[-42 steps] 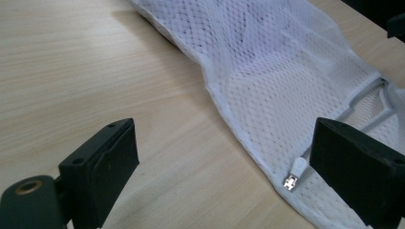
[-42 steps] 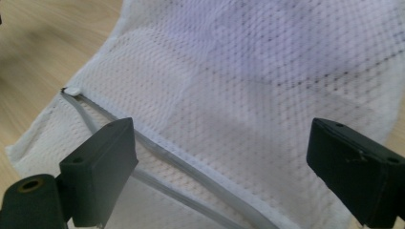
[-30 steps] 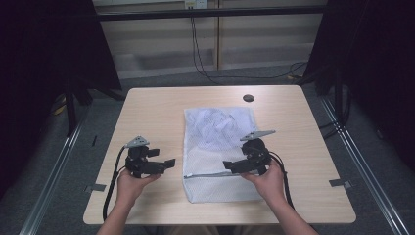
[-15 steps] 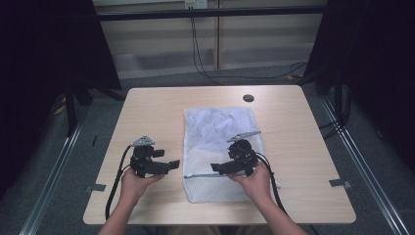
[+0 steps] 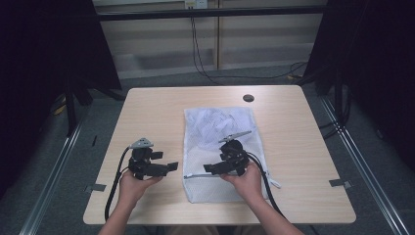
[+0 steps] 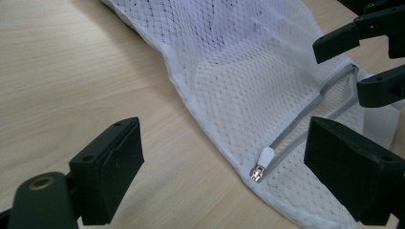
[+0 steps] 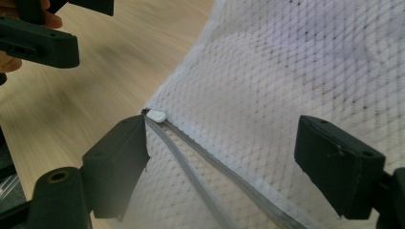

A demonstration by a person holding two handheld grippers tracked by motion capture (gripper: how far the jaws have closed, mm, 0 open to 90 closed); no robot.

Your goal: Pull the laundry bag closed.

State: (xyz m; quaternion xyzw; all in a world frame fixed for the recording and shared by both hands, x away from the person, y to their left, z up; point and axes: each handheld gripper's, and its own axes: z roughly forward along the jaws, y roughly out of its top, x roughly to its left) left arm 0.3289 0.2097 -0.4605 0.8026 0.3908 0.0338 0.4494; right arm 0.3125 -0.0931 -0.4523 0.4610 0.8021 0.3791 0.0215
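A pale rectangular wooden table with rounded corners filled the middle of the high view, with a small dark round disc set near its far edge. On the table lay a white mesh laundry bag, flat and lengthwise, its near end close to the person's edge; something pale and crumpled showed through the mesh in its far half. A grey zipper ran across the bag's near part, and in both gripper views the two grey zipper tapes stood apart, so the zipper was at least partly undone.

The black left gripper was held just off the bag's left edge, over bare wood, its jaws spread wide with nothing between them. The black right gripper sat above the bag's near part, pointing toward the left gripper, its jaws also wide and empty, straddling the zipper line in its own view.

The small white zipper pull with a metal slider lay at the bag's left edge, between the two grippers and close before the right gripper's jaws.
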